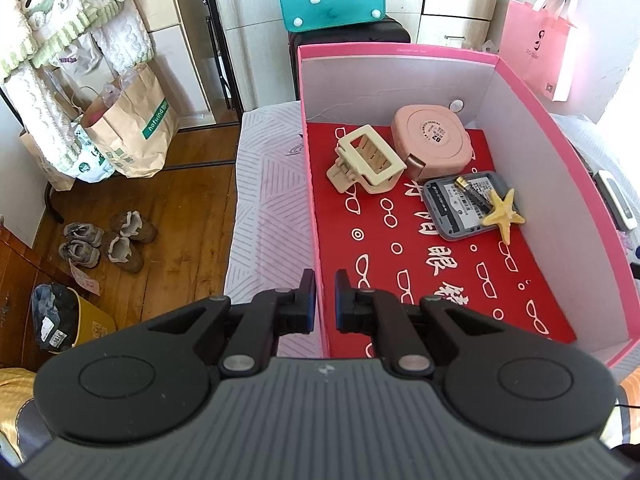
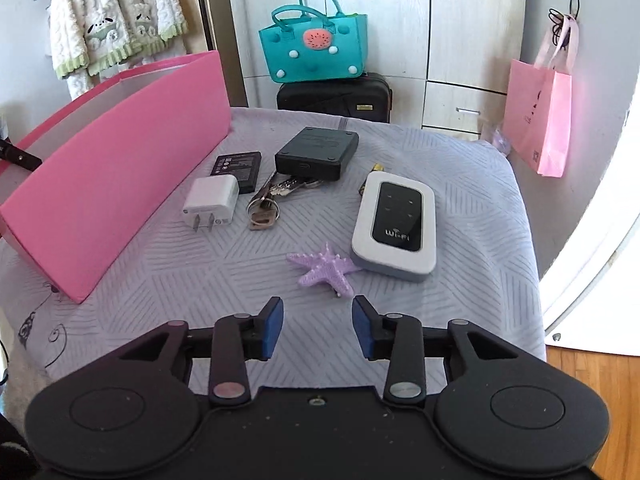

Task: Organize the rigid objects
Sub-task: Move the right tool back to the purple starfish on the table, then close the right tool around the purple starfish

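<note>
Two jaws of the right gripper (image 2: 318, 326) stood partly open and empty just short of the purple starfish (image 2: 325, 270) on the bed cover (image 2: 460, 200) beside the pink box (image 2: 120, 168); it looked light, hard and spiky, best pinched across its middle.

free: box (image 1: 400, 300) near half | blocked: cloth (image 2: 460, 280) centre, clutter

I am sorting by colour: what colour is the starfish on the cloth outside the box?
The starfish is light purple, seen best in the right wrist view.
</note>
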### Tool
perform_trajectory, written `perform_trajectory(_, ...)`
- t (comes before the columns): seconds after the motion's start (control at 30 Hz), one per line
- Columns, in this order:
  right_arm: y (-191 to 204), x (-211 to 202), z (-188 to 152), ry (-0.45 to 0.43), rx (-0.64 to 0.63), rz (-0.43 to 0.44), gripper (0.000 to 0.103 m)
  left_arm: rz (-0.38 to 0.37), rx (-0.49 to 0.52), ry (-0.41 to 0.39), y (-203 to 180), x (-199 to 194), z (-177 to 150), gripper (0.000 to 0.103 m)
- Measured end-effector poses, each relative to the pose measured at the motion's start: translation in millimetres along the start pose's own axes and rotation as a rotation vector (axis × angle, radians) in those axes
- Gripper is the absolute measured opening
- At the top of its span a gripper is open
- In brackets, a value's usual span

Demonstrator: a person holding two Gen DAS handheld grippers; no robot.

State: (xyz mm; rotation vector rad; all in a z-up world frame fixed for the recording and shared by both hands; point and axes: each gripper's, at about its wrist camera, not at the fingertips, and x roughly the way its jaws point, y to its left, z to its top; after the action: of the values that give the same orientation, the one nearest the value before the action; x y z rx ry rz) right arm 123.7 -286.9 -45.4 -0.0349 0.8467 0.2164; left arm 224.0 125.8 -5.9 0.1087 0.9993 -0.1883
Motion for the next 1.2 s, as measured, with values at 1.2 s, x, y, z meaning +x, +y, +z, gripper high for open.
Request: perform_trajectory(1.2,26,37,5,-0.128,-0.077,0.035,0.074,0.011,-0.007,0.001,-2,0,1,0.007)
